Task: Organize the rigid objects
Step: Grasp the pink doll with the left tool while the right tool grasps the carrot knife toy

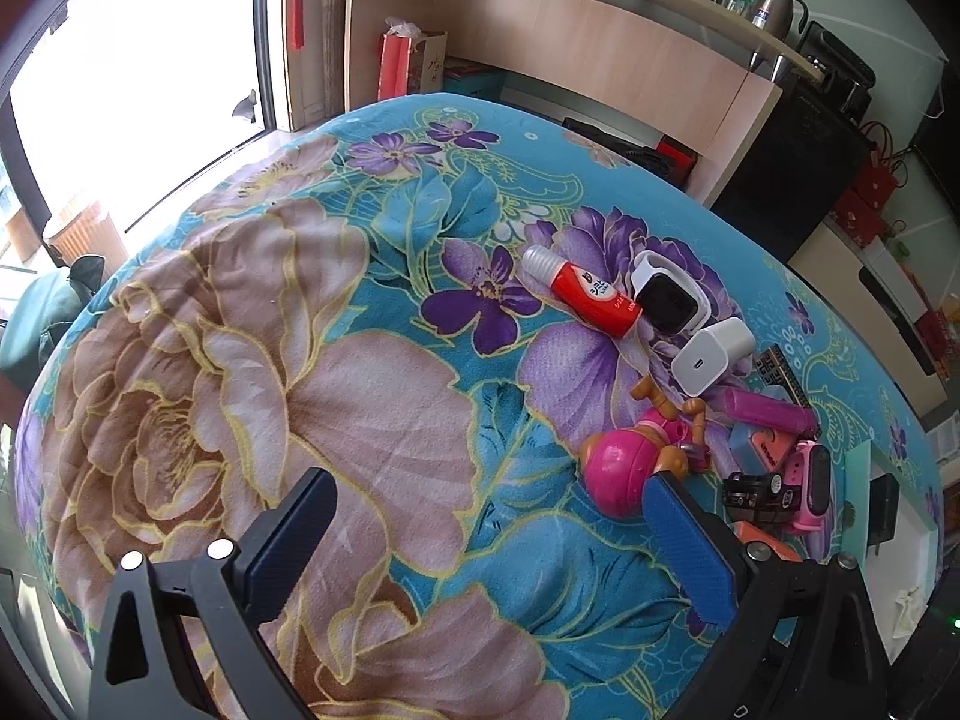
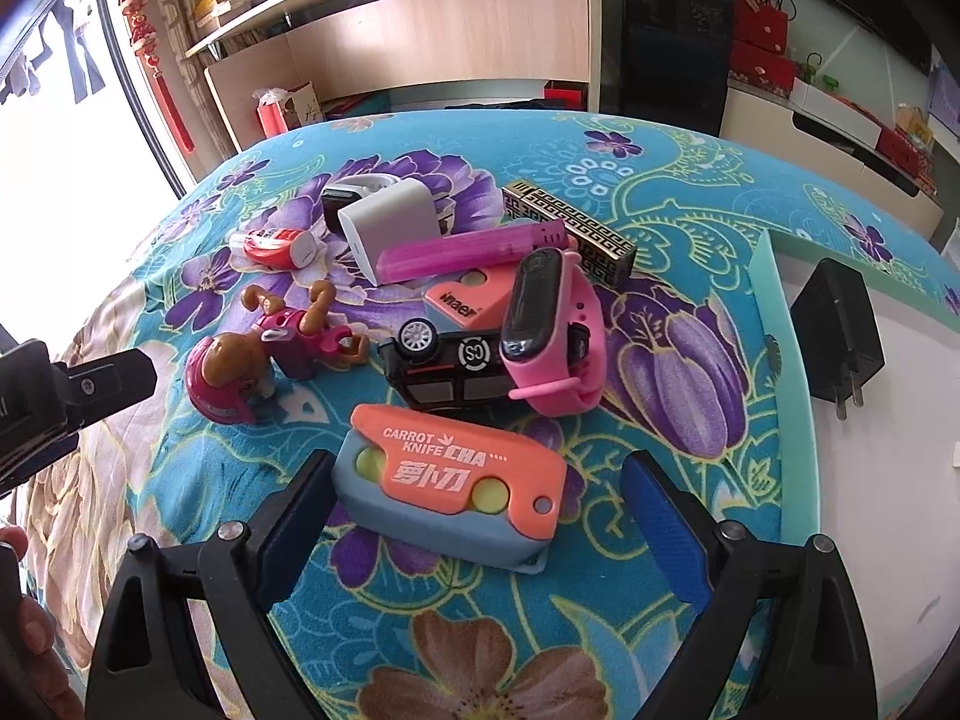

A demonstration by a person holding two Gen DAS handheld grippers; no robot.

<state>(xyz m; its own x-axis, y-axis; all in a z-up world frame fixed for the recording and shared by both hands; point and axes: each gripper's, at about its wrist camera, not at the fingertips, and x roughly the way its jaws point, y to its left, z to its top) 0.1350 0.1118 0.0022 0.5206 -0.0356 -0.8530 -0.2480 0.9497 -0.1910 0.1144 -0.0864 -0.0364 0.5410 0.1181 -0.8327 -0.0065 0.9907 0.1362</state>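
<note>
On the floral blanket (image 2: 600, 570), small rigid items lie heaped beside a white tray with a green rim (image 2: 774, 360), which holds one black plug adapter (image 2: 837, 330). Right gripper (image 2: 480, 540): jaws spread, straddling the orange carrot knife (image 2: 450, 486) without touching it. Left gripper (image 1: 492, 546): jaws spread over bare blanket, empty, near the pink-helmeted toy figure (image 1: 624, 462). Behind: pink watch (image 2: 540, 324), toy car (image 2: 444, 372), white charger (image 2: 390, 222).
</note>
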